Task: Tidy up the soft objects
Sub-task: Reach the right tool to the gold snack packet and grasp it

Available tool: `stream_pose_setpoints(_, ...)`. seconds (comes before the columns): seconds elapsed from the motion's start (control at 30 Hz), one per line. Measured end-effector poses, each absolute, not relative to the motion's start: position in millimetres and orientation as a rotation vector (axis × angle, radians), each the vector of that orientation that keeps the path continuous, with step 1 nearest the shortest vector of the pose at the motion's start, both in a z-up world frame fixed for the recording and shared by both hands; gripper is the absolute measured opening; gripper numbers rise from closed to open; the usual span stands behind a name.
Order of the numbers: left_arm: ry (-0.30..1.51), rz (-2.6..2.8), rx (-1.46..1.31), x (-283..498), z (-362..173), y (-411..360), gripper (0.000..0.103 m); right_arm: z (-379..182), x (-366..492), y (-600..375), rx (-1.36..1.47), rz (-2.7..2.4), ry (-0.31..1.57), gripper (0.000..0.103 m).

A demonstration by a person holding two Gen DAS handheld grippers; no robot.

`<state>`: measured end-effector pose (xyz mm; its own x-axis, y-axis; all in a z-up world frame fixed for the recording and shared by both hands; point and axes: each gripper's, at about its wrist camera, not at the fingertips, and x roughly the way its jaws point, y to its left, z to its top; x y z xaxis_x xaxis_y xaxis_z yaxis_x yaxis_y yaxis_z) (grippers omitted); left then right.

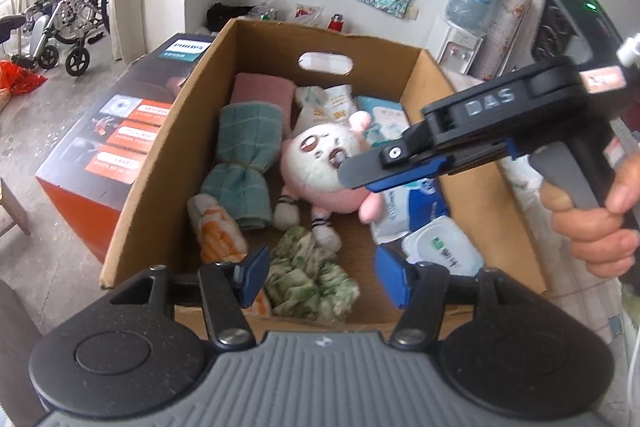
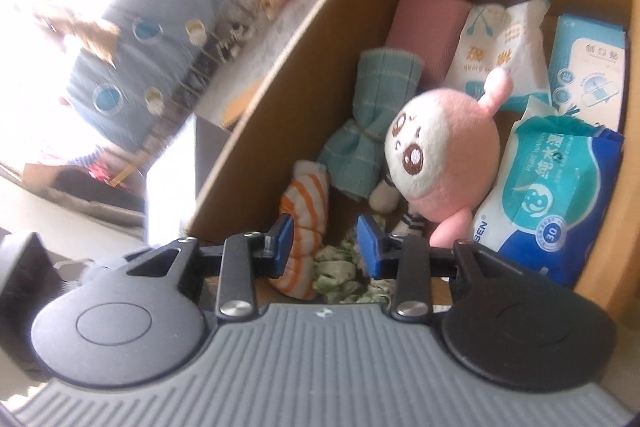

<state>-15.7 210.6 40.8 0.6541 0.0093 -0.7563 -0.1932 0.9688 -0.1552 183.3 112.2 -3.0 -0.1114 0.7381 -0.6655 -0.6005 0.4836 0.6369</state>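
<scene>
- Hovering over the cardboard box (image 1: 168,163), both tongs hang released, nothing between their pads; packing looks nearly done.
- Left gripper (image 1: 320,277) sits just above the green floral cloth (image 1: 308,279); right gripper (image 2: 326,245) comes in above the pink plush (image 2: 444,151).
- Next move, I'd say: drop onto the plush or the cloth and close gently. Both squash easily.
- Beyond the plush lie the teal towel (image 1: 244,155) and wipe packs (image 2: 552,187).
- Floor looks like bare concrete, though blurred; wheelchair (image 1: 68,7) far left, water dispenser (image 1: 464,27) beyond the box.
</scene>
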Motion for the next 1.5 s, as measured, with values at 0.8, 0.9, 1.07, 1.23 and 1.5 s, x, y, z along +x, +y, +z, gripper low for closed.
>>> stream_pose_setpoints(0.8, 0.713, -0.343, 0.363, 149.4, 64.8, -14.2, 0.081, 5.1, 221.0, -250.4, 0.662, 0.464, 0.872, 0.054)
stream_pose_setpoints(0.9, 0.760, -0.381, 0.408, 185.4, 49.0, -38.9, 0.081, -26.9, 235.6, -267.7, 0.748, 0.422, 0.905, 0.054)
stream_pose_setpoints(1.07, 0.876, -0.454, 0.379, 245.4, 17.3, -65.9, 0.080, -64.6, 269.8, -269.8, 0.837, 0.379, 0.932, 0.053)
stream_pose_setpoints(1.23, 0.992, -0.481, 0.368, 297.3, -19.1, -84.2, 0.077, -90.0, 305.3, -272.3, 0.910, 0.341, 0.935, 0.044)
stream_pose_setpoints(1.5, 1.212, -0.428, 0.315, 347.8, -65.1, -97.7, 0.067, -127.9, 331.7, -270.4, 0.978, 0.324, 1.003, 0.038)
